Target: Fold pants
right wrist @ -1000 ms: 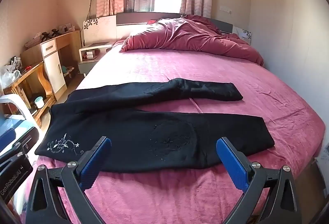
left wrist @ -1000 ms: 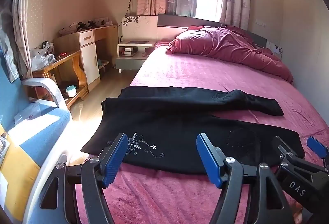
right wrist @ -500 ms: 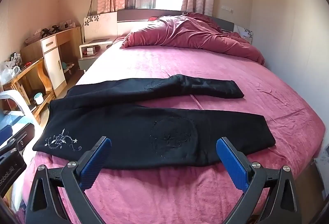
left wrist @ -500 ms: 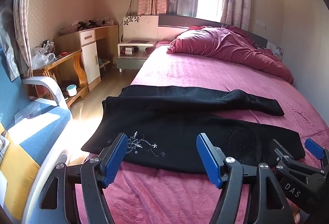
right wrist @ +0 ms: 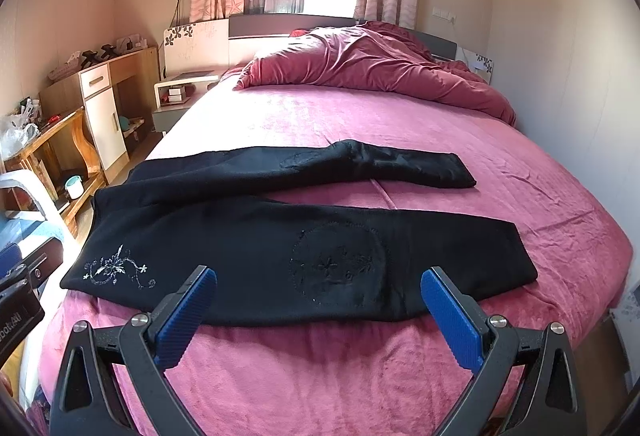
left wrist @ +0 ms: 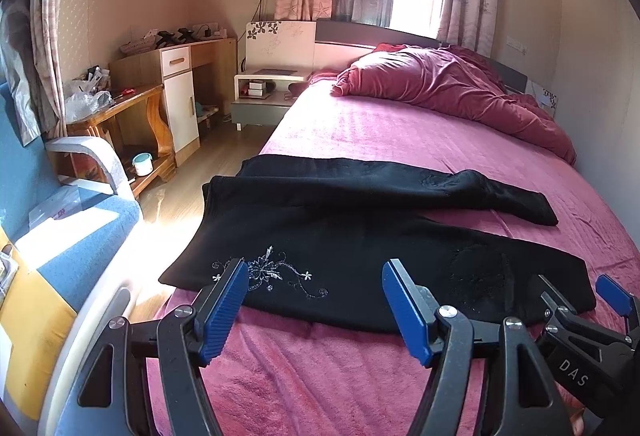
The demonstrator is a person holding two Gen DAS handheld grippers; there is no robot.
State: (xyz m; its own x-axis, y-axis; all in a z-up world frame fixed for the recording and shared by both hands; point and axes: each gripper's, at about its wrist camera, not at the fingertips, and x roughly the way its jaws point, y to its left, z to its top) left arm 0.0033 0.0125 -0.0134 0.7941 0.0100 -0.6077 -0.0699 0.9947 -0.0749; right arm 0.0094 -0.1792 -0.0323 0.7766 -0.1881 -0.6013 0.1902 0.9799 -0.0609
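Note:
Black pants (left wrist: 360, 236) lie flat across the pink bed (left wrist: 400, 131), waist to the left with white embroidery (left wrist: 272, 272), the two legs spread apart toward the right. They also show in the right wrist view (right wrist: 280, 236). My left gripper (left wrist: 316, 300) is open and empty, just short of the near hem by the embroidery. My right gripper (right wrist: 320, 312) is open and empty, at the near edge of the front leg, and also shows in the left wrist view (left wrist: 576, 300).
A crumpled red duvet (left wrist: 440, 87) lies at the head of the bed. A nightstand (left wrist: 268, 91), a wooden desk (left wrist: 132, 107) and a cabinet stand left of the bed. A blue chair (left wrist: 60, 228) is close on the left. A wall is at the right.
Both grippers have moved slightly forward toward the near edge of the pants. The pants have not moved.

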